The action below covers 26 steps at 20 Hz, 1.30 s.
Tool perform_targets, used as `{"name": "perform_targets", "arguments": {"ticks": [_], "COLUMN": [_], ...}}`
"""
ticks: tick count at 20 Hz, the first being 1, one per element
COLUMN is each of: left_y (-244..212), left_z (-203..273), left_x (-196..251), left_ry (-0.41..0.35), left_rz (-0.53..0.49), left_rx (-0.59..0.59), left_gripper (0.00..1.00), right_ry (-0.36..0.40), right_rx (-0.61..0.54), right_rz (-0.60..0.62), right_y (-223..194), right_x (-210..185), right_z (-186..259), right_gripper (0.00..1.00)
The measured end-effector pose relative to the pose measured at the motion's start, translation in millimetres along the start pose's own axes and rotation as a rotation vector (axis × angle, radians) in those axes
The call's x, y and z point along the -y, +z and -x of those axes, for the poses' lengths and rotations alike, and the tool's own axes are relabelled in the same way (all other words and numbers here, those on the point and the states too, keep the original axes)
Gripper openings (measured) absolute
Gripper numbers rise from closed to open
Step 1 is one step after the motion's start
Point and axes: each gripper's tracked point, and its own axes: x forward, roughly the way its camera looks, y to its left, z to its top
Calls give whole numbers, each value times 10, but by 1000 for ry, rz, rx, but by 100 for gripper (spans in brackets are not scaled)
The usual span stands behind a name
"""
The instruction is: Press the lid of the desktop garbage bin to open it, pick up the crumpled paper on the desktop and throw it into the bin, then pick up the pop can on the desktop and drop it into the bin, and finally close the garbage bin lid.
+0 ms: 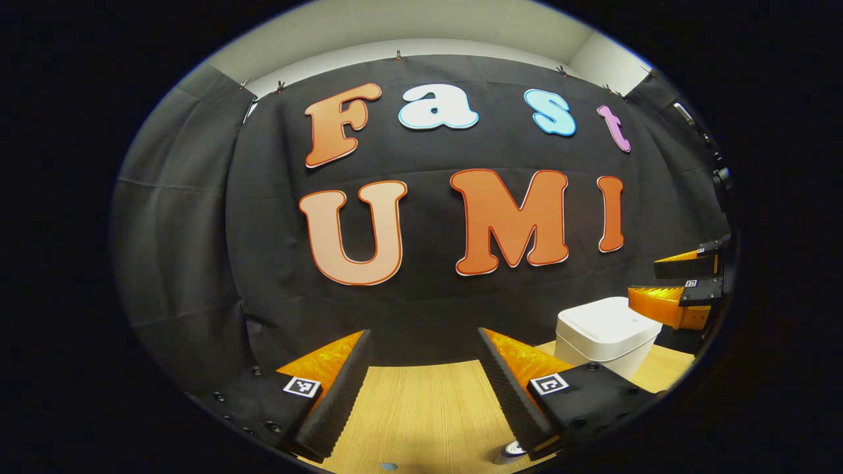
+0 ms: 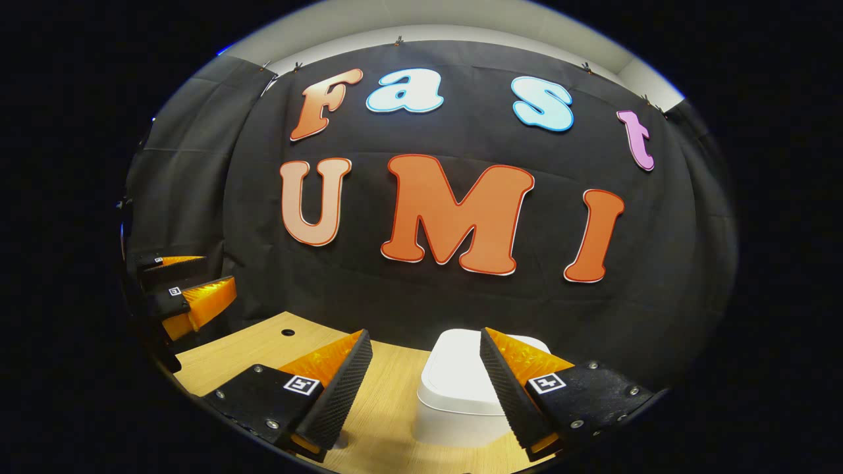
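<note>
The small white plastic garbage bin with rounded corners (image 2: 461, 395) stands upright on the pale wood-grain bench (image 2: 382, 408), its flat lid (image 2: 461, 375) down and closed. In the right gripper view it sits just ahead of the right tongs (image 2: 425, 388), a little to the right of centre, with the right-hand finger (image 2: 510, 388) crossing in front of its lid edge; the lid's longer side seems to run away from the camera toward the black cloth wall (image 2: 461, 296), though the fisheye bend makes that hard to be sure of. In the left gripper view the same bin (image 1: 606, 336) stands to the right on the bench (image 1: 421, 408), near the far edge by the wall.

The right tongs are released, fingers spread wide with nothing between them, held above the bench. The left tongs (image 1: 425, 388) are likewise spread and empty (bare wood shows through the gap). Each pair also shows at the rim of the other's view: the left one at far left in the right gripper view (image 2: 184, 289), the right one beyond the bin in the left gripper view (image 1: 685, 283).

At the bottom edge of the left gripper view, just under the right-hand finger, a small dark round-ended object (image 1: 510, 451) peeks out; what it is cannot be told. A small dark hole (image 2: 288, 332) marks the bench to the left in the right gripper view.
</note>
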Motion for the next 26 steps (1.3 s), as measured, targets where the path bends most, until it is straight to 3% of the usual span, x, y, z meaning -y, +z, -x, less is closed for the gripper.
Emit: {"name": "perform_targets", "arguments": {"ticks": [6,8,14,15,16,19,21,26], "left_y": [-17,-30,-90,-117,-123,-170,-175,-215], "left_z": [44,53,96,111,119,137,145,153], "left_x": [-16,-26,-116,-138,-154,-204,-234,-274], "left_ry": [11,17,55,64,71,96,112,147], "left_rz": [-3,-4,-9,-11,-14,-17,-20,-28], "left_rx": [-7,-11,-32,-35,-39,-53,-59,-81], "left_gripper": [100,100,100,100,100,100,100,100], "right_ry": [-23,-26,-68,-69,-68,-58,-48,-34], "right_rx": [-21,-37,-120,-129,-137,-150,-161,-228], "right_rz": [3,7,-10,-23,-37,-61,-55,-52], "right_y": [15,-3,-182,-205,-222,-270,-311,-562], "right_x": [184,269,543,563,580,641,665,715], "right_z": [-66,-96,-254,-290,-319,-395,-456,-578], "right_gripper": [97,90,51,36,33,8,1,1]}}
